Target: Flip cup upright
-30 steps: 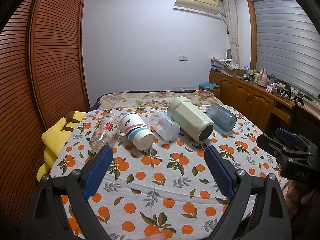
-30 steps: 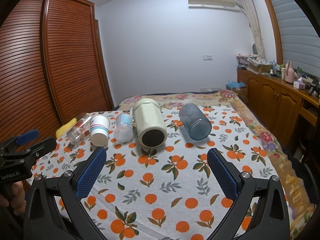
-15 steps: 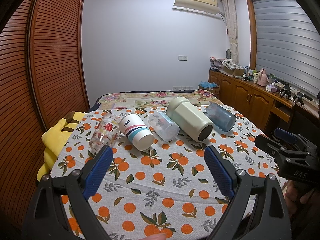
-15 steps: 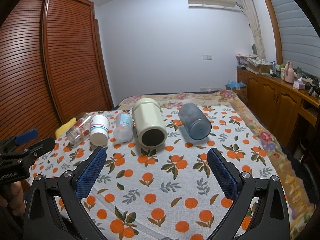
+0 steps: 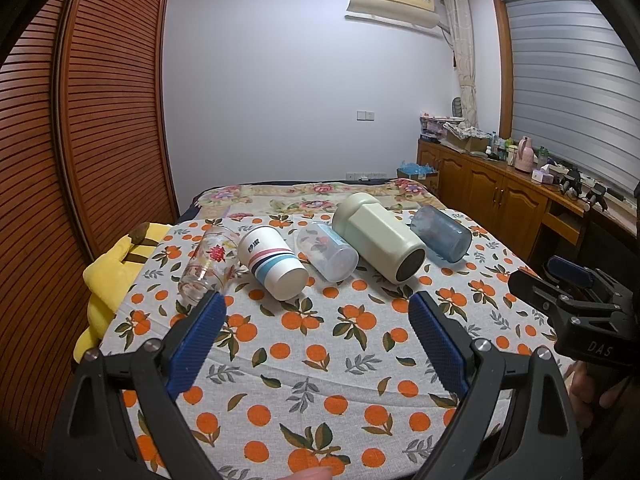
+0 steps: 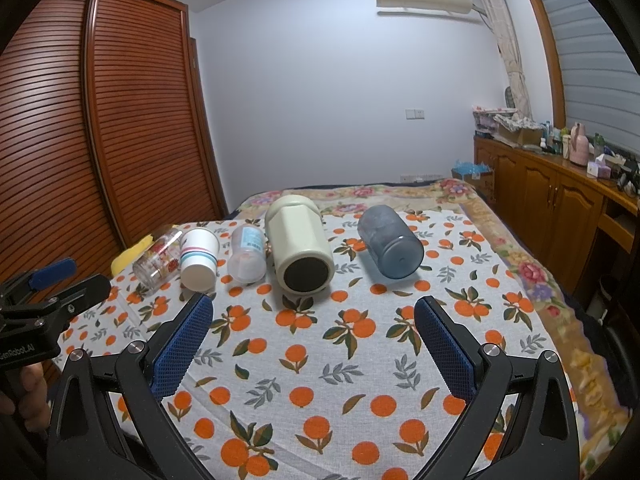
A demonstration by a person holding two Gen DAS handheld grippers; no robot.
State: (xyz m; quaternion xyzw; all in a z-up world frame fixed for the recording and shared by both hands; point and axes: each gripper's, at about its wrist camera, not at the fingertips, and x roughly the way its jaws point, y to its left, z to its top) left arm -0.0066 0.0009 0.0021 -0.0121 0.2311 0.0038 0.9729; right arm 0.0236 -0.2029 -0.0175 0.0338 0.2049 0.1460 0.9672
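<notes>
Several cups lie on their sides in a row on the orange-print cloth point(image 5: 320, 360): a clear glass with red flowers point(image 5: 208, 264), a white striped paper cup point(image 5: 272, 262), a clear plastic cup point(image 5: 328, 250), a cream tumbler point(image 5: 380, 236) and a blue translucent cup point(image 5: 442, 232). In the right wrist view the row runs from the glass point(image 6: 158, 260) to the tumbler point(image 6: 300, 248) and the blue cup point(image 6: 390, 240). My left gripper point(image 5: 318, 336) is open and empty, short of the row. My right gripper point(image 6: 314, 340) is open and empty, in front of the tumbler.
A yellow plush point(image 5: 108, 276) lies at the bed's left edge beside the slatted wardrobe point(image 5: 80, 140). A wooden cabinet point(image 5: 500, 196) with clutter runs along the right wall. The right gripper's body point(image 5: 580, 312) shows at the left view's right edge.
Both grippers have crept slightly forward; the cups have not moved. The jaws stay open.
</notes>
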